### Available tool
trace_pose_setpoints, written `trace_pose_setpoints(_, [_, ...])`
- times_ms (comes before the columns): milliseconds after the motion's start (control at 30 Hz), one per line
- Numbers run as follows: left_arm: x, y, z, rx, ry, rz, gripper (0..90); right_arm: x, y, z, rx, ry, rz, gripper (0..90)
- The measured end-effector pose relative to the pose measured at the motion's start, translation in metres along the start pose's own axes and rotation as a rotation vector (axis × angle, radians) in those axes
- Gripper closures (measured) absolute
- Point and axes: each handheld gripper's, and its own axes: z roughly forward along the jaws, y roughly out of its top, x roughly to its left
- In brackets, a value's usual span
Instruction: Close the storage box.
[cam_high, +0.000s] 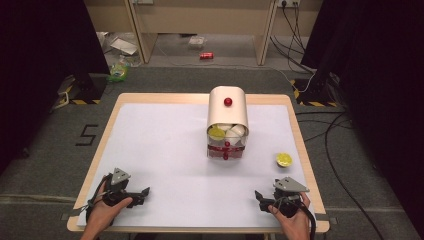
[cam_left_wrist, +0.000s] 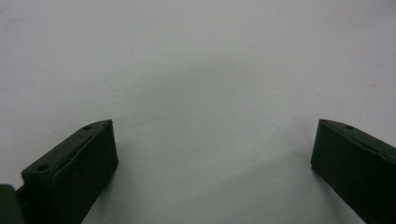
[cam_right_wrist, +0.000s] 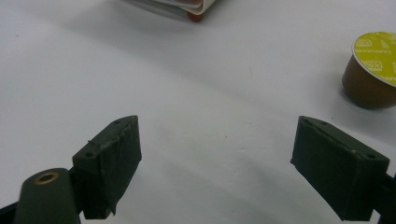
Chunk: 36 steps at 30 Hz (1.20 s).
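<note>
Jaws of your left gripper (cam_high: 142, 192) and right gripper (cam_high: 260, 196) stand wide apart, holding nothing; the yellow-lidded brown capsule (cam_right_wrist: 372, 70) lies at two o'clock from the right one.

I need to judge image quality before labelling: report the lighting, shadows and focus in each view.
High view: table evenly bright, surroundings dark, container fairly sharp. Left gripper view: left gripper jaws cast soft shadows on the white surface. Right gripper view: right gripper jaws slightly soft; capsule readable, its lid print blurred.

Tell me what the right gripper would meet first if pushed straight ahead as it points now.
Probably nothing soon: bare white table cover lies ahead of the right gripper. The capsule sits off to the side; the box edge lies farther on.
</note>
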Motion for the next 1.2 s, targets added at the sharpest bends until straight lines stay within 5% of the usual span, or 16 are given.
trace_pose_setpoints(1200, [-0.0003,0.0,0.0001,0.001,0.002,0.002,0.0,-0.0078,-0.0087,0.0072,0.109,0.023,-0.001,15.4])
